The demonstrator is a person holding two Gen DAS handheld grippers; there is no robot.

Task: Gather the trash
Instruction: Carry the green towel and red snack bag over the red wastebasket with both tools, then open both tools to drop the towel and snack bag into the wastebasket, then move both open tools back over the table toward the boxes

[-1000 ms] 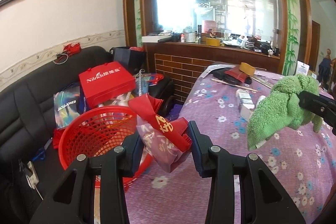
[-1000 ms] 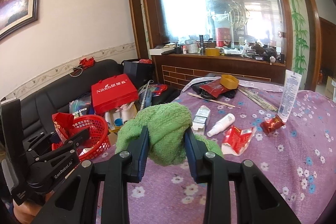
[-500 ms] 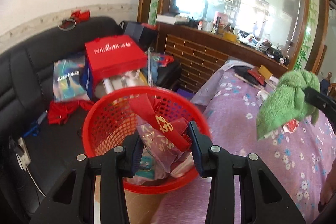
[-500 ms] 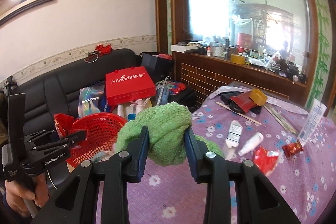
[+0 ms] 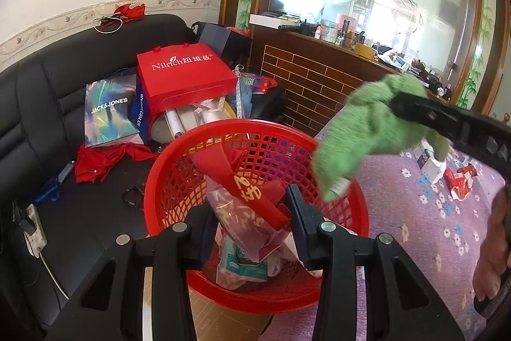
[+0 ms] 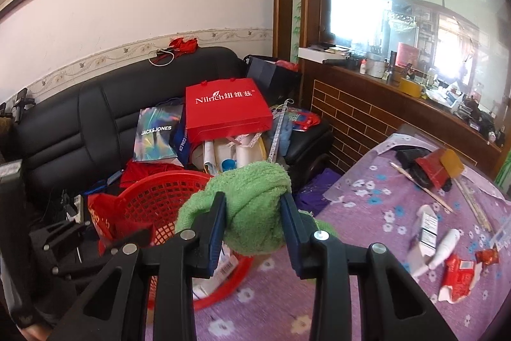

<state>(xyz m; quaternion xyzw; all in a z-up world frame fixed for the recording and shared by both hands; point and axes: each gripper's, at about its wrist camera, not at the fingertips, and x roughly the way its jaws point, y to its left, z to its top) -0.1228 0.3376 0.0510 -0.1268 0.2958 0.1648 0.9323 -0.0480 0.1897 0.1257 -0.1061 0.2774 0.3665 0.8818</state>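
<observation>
My left gripper [image 5: 249,213] is shut on a crumpled red and clear plastic wrapper [image 5: 252,206] and holds it above the red mesh basket [image 5: 179,162], which has other trash in it. My right gripper [image 6: 254,213] is shut on a green towel [image 6: 255,206], held by the basket's right rim [image 6: 166,181]. The towel [image 5: 370,130] and right gripper also show in the left wrist view, at the right. Red wrappers [image 6: 460,274] lie on the purple flowered table [image 6: 367,293].
A black sofa [image 5: 38,104] behind the basket holds a red Nilrich bag [image 5: 185,75], a Jack&Jones bag [image 5: 108,111] and clutter. A white tube [image 6: 444,248], a small box [image 6: 426,232] and chopsticks [image 6: 421,187] lie on the table. A brick-fronted counter [image 6: 367,120] stands behind.
Both grippers have moved left off the table toward the basket. The left one now holds its wrapper over the basket; the right one brought the towel close to the rim.
</observation>
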